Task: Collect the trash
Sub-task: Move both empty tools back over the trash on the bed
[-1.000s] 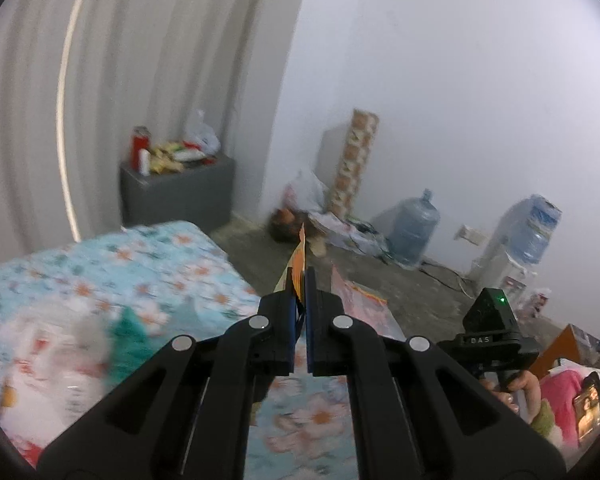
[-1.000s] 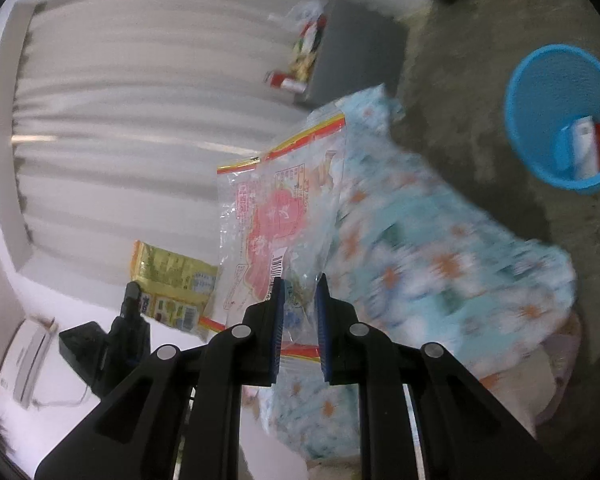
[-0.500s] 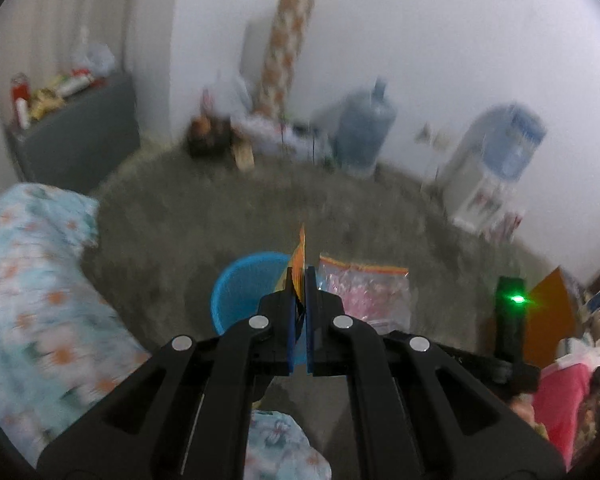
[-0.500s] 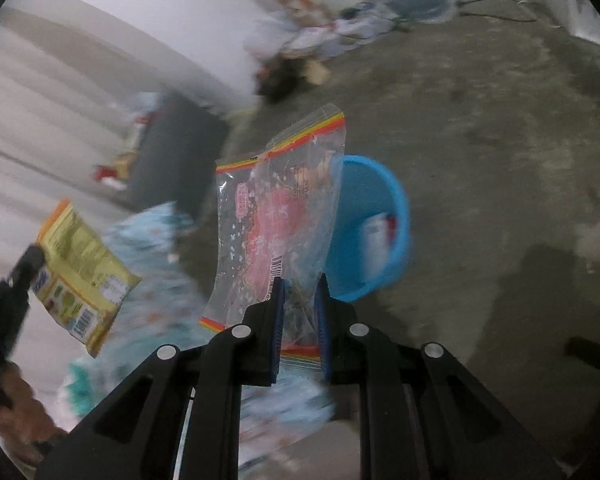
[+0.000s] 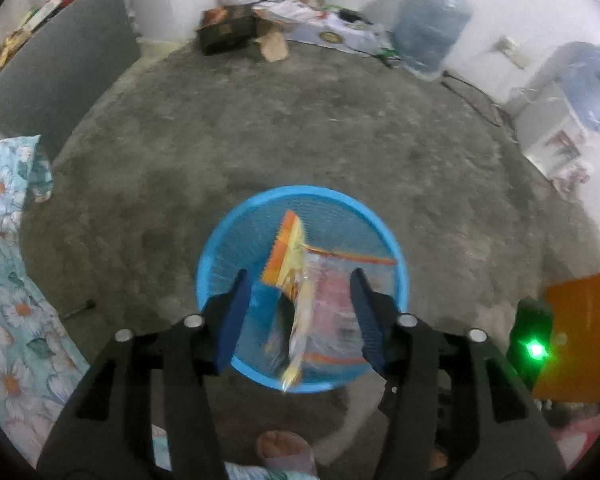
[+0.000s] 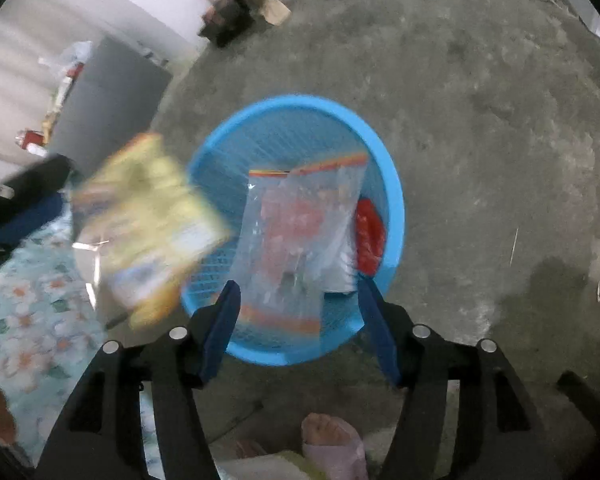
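Observation:
A blue mesh waste basket (image 5: 216,248) (image 6: 394,200) stands on the concrete floor below both grippers. My left gripper (image 5: 298,318) is open above it; a yellow-orange snack wrapper (image 5: 290,252) hangs loose between its jaws, blurred, and shows at the left of the right wrist view (image 6: 148,216). My right gripper (image 6: 298,320) is open; a clear pink-printed plastic bag (image 6: 300,232) (image 5: 332,292) hangs loose between its jaws over the basket. A red item (image 6: 370,236) lies inside the basket.
A floral bedsheet (image 5: 4,280) lies at the left. A grey cabinet (image 5: 60,64) with clutter stands at the back left. Water jugs (image 5: 432,24) and boxes line the far wall. The person's foot (image 6: 332,444) is just below the basket.
Both grippers swung from the bed to over the basket and opened. The wrapper and the plastic bag are released and blurred between the open jaws.

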The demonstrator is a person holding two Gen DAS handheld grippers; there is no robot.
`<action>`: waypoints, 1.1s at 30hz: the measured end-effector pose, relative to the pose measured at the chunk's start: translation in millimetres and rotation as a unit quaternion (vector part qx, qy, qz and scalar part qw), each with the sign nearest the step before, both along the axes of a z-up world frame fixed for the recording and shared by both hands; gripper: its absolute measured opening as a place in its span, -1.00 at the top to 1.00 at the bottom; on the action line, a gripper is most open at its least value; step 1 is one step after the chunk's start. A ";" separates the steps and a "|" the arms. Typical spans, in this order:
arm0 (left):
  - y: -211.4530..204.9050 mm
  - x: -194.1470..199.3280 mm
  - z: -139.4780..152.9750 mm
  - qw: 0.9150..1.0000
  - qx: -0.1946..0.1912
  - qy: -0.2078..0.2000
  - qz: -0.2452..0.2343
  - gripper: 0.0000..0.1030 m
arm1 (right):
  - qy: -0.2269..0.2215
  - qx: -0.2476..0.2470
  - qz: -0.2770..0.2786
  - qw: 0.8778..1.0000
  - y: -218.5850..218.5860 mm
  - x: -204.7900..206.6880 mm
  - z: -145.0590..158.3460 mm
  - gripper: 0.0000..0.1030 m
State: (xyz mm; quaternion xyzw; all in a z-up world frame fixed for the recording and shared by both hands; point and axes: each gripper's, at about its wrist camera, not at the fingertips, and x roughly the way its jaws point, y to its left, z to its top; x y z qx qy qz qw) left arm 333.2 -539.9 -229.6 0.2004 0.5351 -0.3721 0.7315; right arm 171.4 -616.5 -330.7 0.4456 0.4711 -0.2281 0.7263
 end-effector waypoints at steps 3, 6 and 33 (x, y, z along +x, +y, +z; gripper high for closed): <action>3.7 4.3 4.5 1.000 -0.007 -0.005 0.011 0.06 | -0.005 0.013 -0.010 1.000 -0.2 -7.1 -7.4 -0.16; 14.0 1.2 20.8 0.999 -0.028 -0.008 0.016 0.06 | -0.027 0.017 -0.023 0.999 2.5 -20.0 -3.4 -0.16; 344.1 -136.8 308.9 0.959 -0.197 -0.174 0.108 -0.57 | -0.153 -0.195 0.125 0.961 208.7 -39.5 285.4 -0.81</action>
